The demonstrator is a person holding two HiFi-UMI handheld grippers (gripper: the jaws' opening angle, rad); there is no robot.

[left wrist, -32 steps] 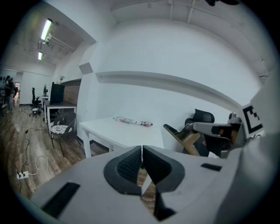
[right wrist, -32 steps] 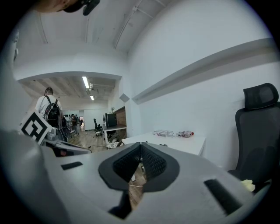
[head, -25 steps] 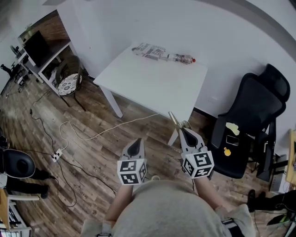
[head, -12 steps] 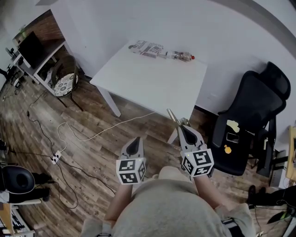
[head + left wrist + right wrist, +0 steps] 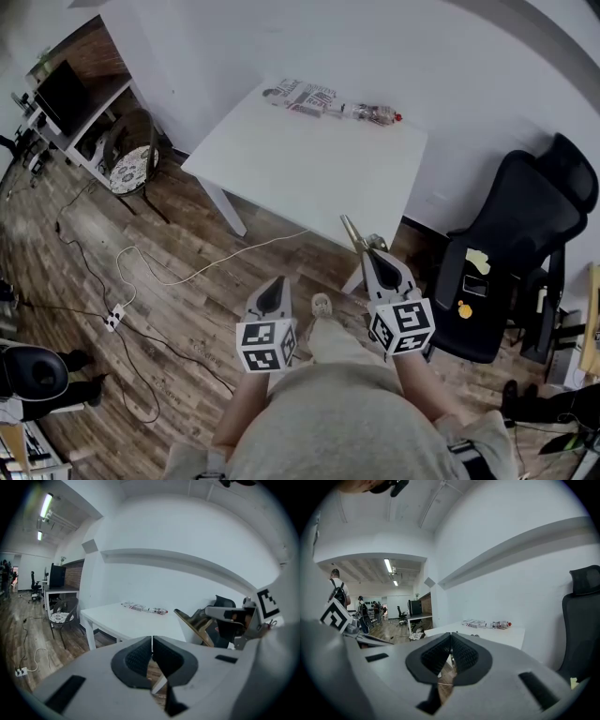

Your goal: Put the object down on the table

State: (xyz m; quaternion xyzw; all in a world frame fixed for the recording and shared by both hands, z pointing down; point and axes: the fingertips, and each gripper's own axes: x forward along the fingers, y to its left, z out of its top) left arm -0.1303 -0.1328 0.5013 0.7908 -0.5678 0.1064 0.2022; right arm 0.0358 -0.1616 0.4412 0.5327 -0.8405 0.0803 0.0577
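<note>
White bench (image 5: pixel 309 164) sits well ahead; right gripper (image 5: pixel 369 255) pinches a thin golden object (image 5: pixel 352 232), left gripper (image 5: pixel 275 285) has its jaws pressed together. Releasing early would likely drop it onto the floor (image 5: pixel 187 300).

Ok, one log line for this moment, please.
state: object not yet on table | right tool: shut on thin golden object | left tool: shut, empty | table far edge: bottle, printed packet

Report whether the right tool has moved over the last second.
Yes, slightly forward: the thin golden object in the right tool now overlaps the white table's near edge, which it barely reached before.
</note>
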